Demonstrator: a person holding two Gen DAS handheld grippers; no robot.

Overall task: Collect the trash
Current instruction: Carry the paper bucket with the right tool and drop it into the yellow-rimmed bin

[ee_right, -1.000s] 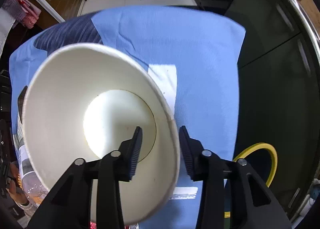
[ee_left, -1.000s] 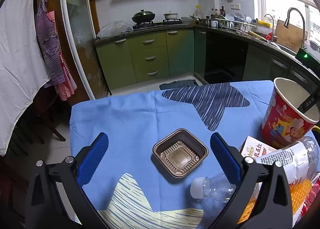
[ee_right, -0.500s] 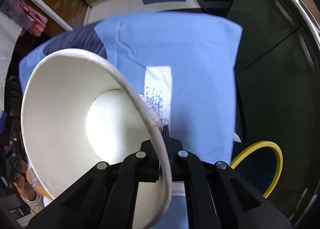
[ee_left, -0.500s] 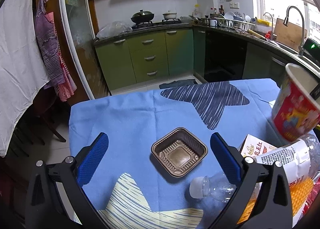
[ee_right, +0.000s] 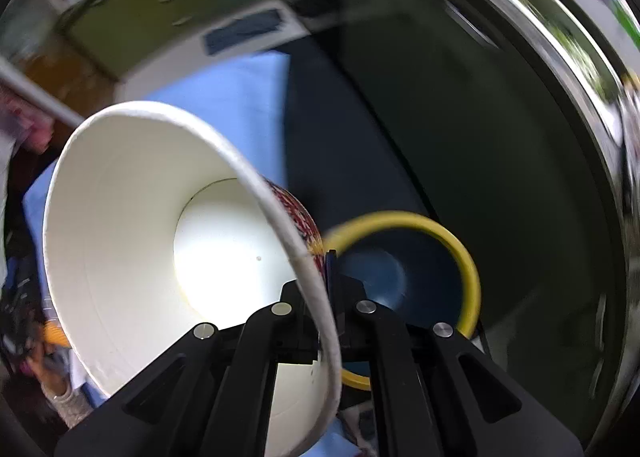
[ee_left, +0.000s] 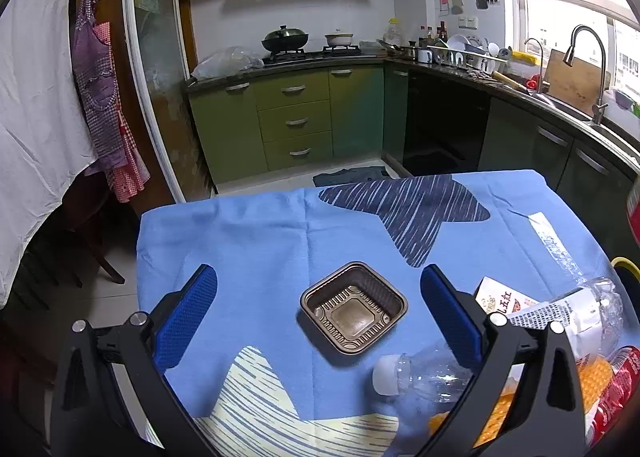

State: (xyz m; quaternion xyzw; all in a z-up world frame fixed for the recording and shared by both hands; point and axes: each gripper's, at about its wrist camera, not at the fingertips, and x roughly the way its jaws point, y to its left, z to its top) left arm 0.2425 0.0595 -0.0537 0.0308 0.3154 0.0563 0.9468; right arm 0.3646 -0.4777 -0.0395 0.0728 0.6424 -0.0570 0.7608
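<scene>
My right gripper (ee_right: 325, 277) is shut on the rim of a big paper cup (ee_right: 132, 225), white inside and red printed outside. It holds the cup in the air past the table's edge, beside a yellow-rimmed blue bin (ee_right: 404, 273) on the floor below. Only a red sliver of the cup (ee_left: 633, 213) shows in the left wrist view. My left gripper (ee_left: 320, 309) stands open over the blue tablecloth (ee_left: 248, 245), with a brown plastic tray (ee_left: 354, 311) lying between and just beyond its fingers. A clear plastic bottle (ee_left: 424, 375) lies near the right finger.
A second crumpled bottle (ee_left: 596, 311), a printed wrapper (ee_left: 500, 299) and orange and red packets (ee_left: 600, 377) are piled at the table's right. Green cabinets (ee_left: 296, 121) and a dark counter front (ee_right: 480, 137) surround the table. A chair with hung cloths (ee_left: 96, 105) stands left.
My right gripper shut on the cup's rim, lifted the cup off the table and carried it right, over the floor toward the yellow-rimmed bin. The left gripper kept still.
</scene>
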